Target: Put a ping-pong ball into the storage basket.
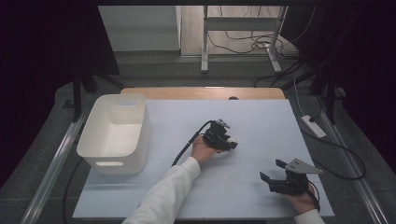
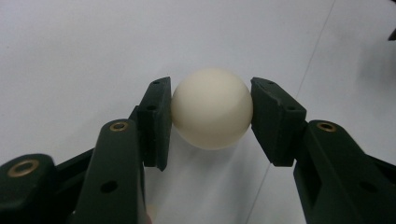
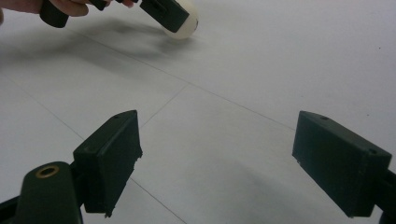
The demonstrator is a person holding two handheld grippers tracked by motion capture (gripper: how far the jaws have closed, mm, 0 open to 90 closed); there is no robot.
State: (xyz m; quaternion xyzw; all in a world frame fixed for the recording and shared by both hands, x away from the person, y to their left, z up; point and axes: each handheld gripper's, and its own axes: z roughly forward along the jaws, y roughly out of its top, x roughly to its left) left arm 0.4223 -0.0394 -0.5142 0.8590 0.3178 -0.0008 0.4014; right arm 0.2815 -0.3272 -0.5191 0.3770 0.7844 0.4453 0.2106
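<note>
Left gripper [image 2: 211, 109] clenched on a cream-white ball [image 2: 212, 108], its two black fingers [image 2: 156, 122] pressing the ball's opposite sides at about its widest line; the ball sits squarely between them, at 12 o'clock from the hand, and being round it has no long axis to align. In the high view the left gripper [image 1: 228, 141] and ball lie near the middle of the white worktop [image 1: 261, 121], the ball apparently at or just above the surface. The right gripper [image 1: 273, 170] rests at about 4 o'clock from the ball, well apart, its fingers [image 3: 109, 158] released and spread with nothing between them; from its own camera the ball [image 3: 188, 23] appears far off at about 11 o'clock. A white plastic bin [image 1: 116, 133], open-topped and seemingly empty, stands at about 9 o'clock from the ball, near the worktop's left edge. The left hand is the nearer to it, and the bare worktop between ball and bin carries no obstacle; judged from this layout, a lift and a leftward carry over the bin's near wall would be the likely move, the wall's height being the sole thing to clear.
</note>
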